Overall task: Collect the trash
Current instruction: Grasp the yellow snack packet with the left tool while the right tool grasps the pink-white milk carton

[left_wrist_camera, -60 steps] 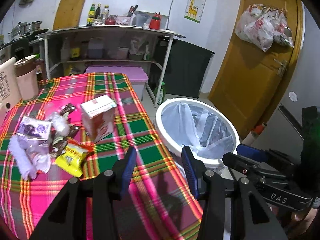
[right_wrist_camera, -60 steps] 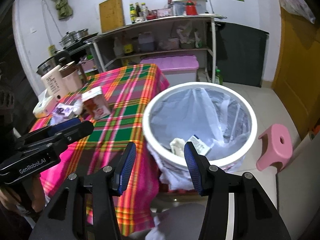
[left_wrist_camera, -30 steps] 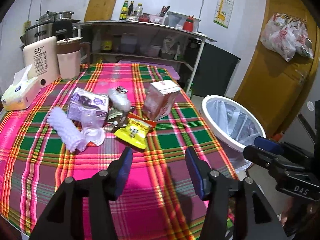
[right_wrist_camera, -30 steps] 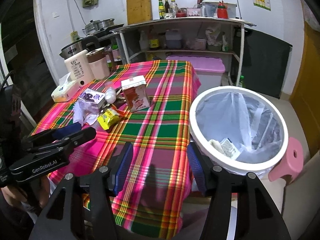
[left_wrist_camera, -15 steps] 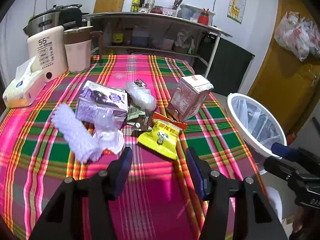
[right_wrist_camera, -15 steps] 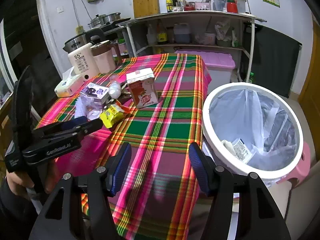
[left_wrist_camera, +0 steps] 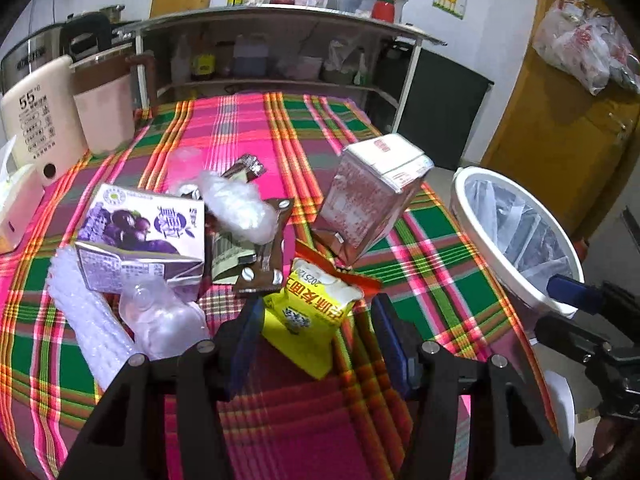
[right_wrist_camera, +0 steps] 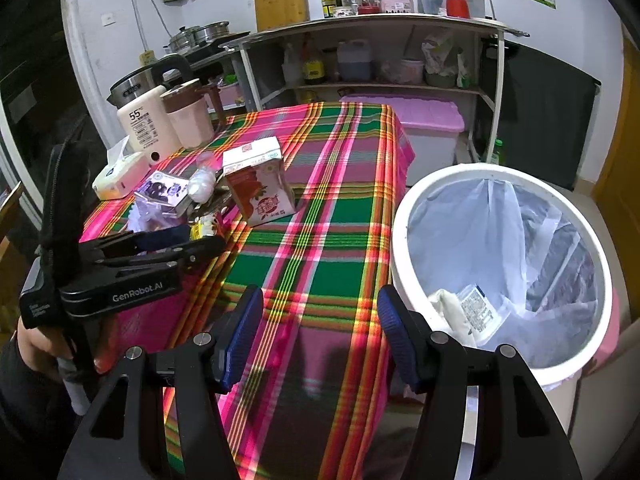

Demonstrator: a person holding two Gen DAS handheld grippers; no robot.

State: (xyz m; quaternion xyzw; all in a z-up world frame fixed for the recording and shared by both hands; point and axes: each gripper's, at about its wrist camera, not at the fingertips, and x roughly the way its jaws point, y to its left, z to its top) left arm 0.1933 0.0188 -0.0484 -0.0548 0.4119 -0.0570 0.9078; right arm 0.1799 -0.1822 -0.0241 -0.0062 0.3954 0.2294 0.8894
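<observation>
A pile of trash lies on the plaid tablecloth [left_wrist_camera: 248, 132]: a yellow snack packet [left_wrist_camera: 308, 312], a red carton [left_wrist_camera: 372, 196], a purple carton [left_wrist_camera: 140, 236], clear plastic wrap [left_wrist_camera: 236, 204] and a white foam sleeve [left_wrist_camera: 88, 316]. My left gripper [left_wrist_camera: 316, 336] is open, its fingers on either side of the yellow packet's near end. My right gripper [right_wrist_camera: 320, 328] is open and empty over the table's near edge, beside the white lined bin [right_wrist_camera: 500, 264], which holds some trash. The left gripper [right_wrist_camera: 188, 244] also shows in the right wrist view.
A cream thermos [left_wrist_camera: 36, 120], a pink jug [left_wrist_camera: 104, 104] and a tissue box [left_wrist_camera: 16, 204] stand at the table's far left. A shelf unit [right_wrist_camera: 376, 52] and a pink tub [right_wrist_camera: 424, 120] stand behind the table. A wooden door [left_wrist_camera: 568, 120] is at the right.
My left gripper has swung from the bin to the trash pile and closed in on the yellow packet. My right gripper has drawn back from over the bin toward the table edge.
</observation>
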